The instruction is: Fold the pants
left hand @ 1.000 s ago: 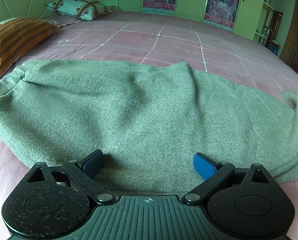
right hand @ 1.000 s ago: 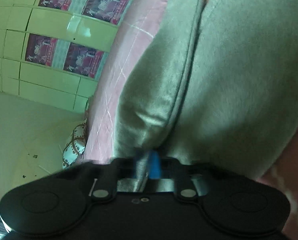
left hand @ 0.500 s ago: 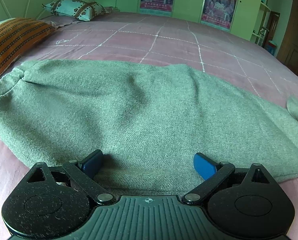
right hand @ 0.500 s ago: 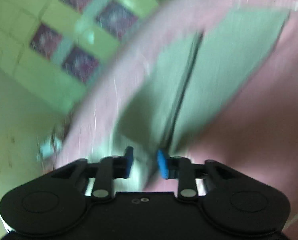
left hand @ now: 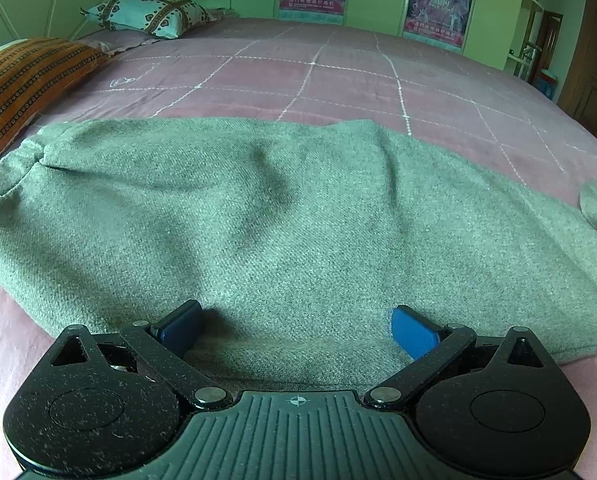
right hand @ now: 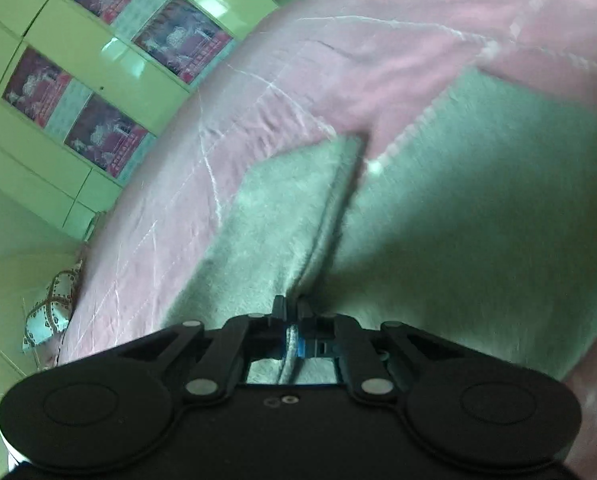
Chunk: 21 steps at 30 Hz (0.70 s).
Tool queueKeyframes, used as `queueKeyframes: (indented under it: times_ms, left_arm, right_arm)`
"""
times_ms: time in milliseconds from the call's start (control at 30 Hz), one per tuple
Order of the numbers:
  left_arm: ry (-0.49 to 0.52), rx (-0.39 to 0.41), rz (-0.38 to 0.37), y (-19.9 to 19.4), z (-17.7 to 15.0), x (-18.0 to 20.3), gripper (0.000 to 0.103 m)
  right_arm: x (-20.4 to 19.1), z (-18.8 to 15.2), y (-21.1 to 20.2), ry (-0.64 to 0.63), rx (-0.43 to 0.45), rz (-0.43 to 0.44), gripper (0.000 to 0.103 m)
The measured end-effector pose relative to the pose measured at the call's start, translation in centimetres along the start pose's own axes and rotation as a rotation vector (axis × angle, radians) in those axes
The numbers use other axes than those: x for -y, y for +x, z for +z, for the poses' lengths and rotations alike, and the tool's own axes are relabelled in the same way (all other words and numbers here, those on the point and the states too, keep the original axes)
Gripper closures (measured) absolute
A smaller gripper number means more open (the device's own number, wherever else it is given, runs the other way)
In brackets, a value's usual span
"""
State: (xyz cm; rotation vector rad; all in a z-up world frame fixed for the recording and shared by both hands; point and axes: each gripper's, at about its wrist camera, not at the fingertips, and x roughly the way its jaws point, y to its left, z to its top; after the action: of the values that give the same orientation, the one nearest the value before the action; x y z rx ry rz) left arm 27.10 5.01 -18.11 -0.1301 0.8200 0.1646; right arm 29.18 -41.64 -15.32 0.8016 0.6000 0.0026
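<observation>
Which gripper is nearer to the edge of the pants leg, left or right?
Right. The right gripper is shut on a fold of the green pants at the leg edge. The left gripper sits open over the middle of the pants, gripping nothing.

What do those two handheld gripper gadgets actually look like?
Both match: the left gripper and right gripper have speckled black bodies with round discs either side, silver-riveted linkage arms and blue finger pads. The left has a ribbed centre with a small crosshair mark.

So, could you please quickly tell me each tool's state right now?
Left tool: open, over the pants.
Right tool: closed on a fold of the pants.
</observation>
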Motion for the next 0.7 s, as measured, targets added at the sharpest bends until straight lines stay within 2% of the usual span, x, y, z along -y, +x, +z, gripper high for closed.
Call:
queueKeyframes:
  times_ms: [33, 100, 167, 233, 300, 333, 367, 433, 500, 600, 700]
  left_arm:
    - [0.003, 0.001, 0.0, 0.0, 0.0, 0.0, 0.003]
    - [0.003, 0.005, 0.0, 0.1, -0.1, 0.1, 0.002]
    - [0.005, 0.007, -0.001, 0.1, -0.1, 0.2, 0.001]
    - [0.01, 0.006, -0.001, 0.2, -0.1, 0.2, 0.0]
    - [0.012, 0.003, 0.0, 0.3, -0.1, 0.2, 0.0]
    - [0.013, 0.001, -0.004, 0.2, -0.1, 0.2, 0.0]
    - [0.014, -0.001, -0.007, 0.2, -0.1, 0.1, 0.0]
    - [0.017, 0.0, -0.009, 0.2, -0.1, 0.1, 0.0]
    - [0.016, 0.001, -0.005, 0.2, -0.1, 0.1, 0.0]
    - [0.019, 0.004, -0.002, 0.2, -0.2, 0.2, 0.0]
    - [0.019, 0.001, -0.003, 0.2, -0.2, 0.2, 0.0]
  right_arm:
    - [-1.0, 0.4, -2.3, -0.041, 0.077, 0.03, 0.103]
    - [-1.1, 0.3, -5.9, -0.038, 0.174, 0.041, 0.103]
    - [0.1, -1.1, -8.6, -0.032, 0.225, -0.039, 0.103]
    - [2.3, -3.1, -8.5, -0.012, 0.162, -0.09, 0.1]
    - [5.0, -4.2, -6.3, 0.043, -0.011, -0.121, 0.09]
    - [6.3, -4.6, -6.7, 0.096, 0.004, -0.085, 0.094]
    - [7.0, -4.6, -7.7, 0.127, 0.047, -0.06, 0.091]
    - [8.2, -4.3, -9.2, 0.204, 0.118, -0.033, 0.07]
    - [9.0, -3.7, -9.4, 0.257, 0.144, -0.026, 0.063]
    - [10.2, -2.2, -8.3, 0.296, 0.176, -0.062, 0.065]
    - [10.6, -0.9, -7.2, 0.307, 0.135, -0.122, 0.069]
